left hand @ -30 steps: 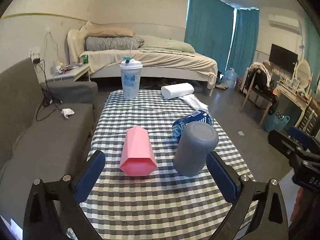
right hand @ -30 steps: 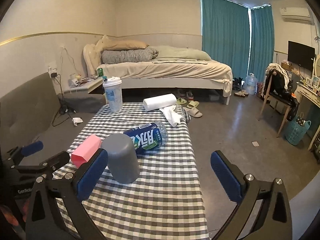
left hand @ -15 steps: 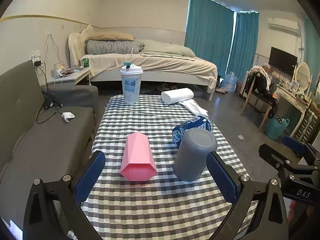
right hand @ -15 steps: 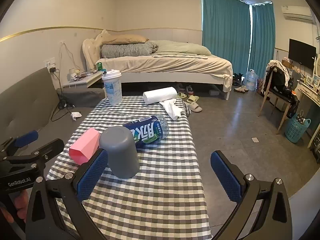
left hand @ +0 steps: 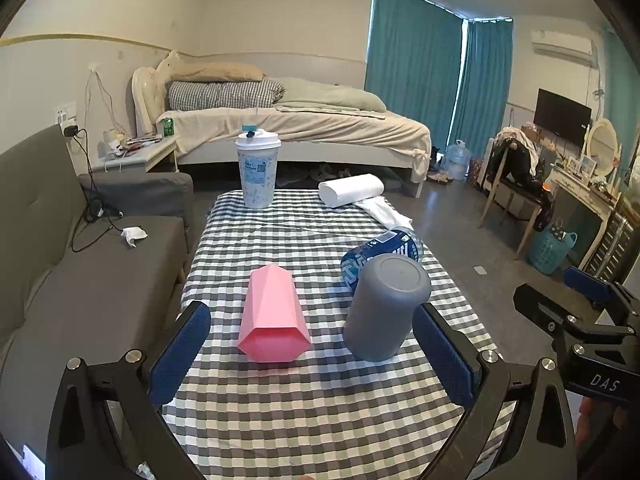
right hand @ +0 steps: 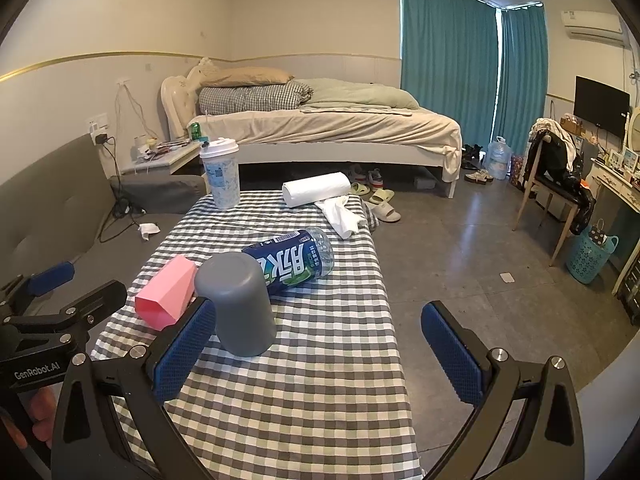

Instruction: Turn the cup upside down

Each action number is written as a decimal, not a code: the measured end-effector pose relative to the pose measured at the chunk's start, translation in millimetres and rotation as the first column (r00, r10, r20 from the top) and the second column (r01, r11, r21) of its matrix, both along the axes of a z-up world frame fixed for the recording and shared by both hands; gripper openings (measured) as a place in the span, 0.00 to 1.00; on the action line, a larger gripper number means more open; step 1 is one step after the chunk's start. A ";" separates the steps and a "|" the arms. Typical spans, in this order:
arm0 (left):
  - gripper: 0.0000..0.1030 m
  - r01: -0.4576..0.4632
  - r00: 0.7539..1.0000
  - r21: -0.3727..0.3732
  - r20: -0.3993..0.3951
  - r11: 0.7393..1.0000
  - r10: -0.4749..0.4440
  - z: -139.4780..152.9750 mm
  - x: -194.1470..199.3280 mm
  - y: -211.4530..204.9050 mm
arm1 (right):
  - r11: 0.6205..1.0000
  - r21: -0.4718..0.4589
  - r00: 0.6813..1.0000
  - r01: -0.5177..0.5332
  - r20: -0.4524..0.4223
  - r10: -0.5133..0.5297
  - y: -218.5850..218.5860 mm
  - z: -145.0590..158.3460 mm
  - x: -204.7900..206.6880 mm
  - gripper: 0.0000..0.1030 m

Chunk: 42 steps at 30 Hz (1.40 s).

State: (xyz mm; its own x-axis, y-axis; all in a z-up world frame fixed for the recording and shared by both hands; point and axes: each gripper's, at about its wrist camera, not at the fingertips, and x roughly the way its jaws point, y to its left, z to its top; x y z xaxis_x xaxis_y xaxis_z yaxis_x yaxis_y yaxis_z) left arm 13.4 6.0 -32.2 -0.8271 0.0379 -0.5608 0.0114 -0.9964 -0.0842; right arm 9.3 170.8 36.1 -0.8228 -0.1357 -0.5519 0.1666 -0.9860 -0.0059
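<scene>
A grey cup (left hand: 385, 307) stands upside down, base up, on the checked table; it also shows in the right wrist view (right hand: 240, 304). A pink faceted cup (left hand: 274, 312) lies on its side to its left, mouth toward me, and shows in the right wrist view (right hand: 166, 298). My left gripper (left hand: 312, 354) is open and empty, held back from both cups above the table's near part. My right gripper (right hand: 320, 350) is open and empty, its left pad (right hand: 182, 354) close beside the grey cup.
A blue-labelled bottle (right hand: 294, 262) lies on its side behind the grey cup. A lidded tumbler (left hand: 257, 172) and a paper towel roll (left hand: 351, 190) with a white cloth (right hand: 342, 216) sit at the table's far end. A grey sofa (left hand: 80, 280) lies to the left.
Both grippers have drawn back and risen slightly from the cups. The cups and bottle have not moved.
</scene>
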 end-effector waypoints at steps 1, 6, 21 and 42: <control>1.00 -0.002 1.000 0.003 0.001 1.000 0.002 -0.2 -0.1 -0.2 | 1.000 0.001 1.000 0.000 0.001 0.000 0.2 -0.3 0.0 1.00; 1.00 -0.014 1.000 -0.006 0.005 1.000 0.014 -1.4 -1.1 -0.4 | 1.000 0.005 1.000 0.002 0.006 -0.002 0.3 0.4 -1.0 1.00; 1.00 -0.036 0.999 -0.002 -0.019 0.999 0.036 2.2 2.2 -5.0 | 1.000 0.022 1.000 -0.008 0.017 0.008 -3.9 -1.0 -1.0 1.00; 1.00 -0.030 0.999 -0.010 -0.012 0.999 0.030 0.8 3.0 -0.5 | 1.000 0.028 1.000 -0.010 0.027 0.009 -5.3 -1.6 -1.4 1.00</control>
State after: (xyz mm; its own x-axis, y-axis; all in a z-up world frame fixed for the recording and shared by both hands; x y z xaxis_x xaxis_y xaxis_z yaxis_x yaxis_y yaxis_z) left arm 16.4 5.5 -31.5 -0.8345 0.0069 -0.5509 0.0408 -0.9964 -0.0742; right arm 7.9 165.5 34.5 -0.8064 -0.1279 -0.5774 0.1765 -0.9839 -0.0286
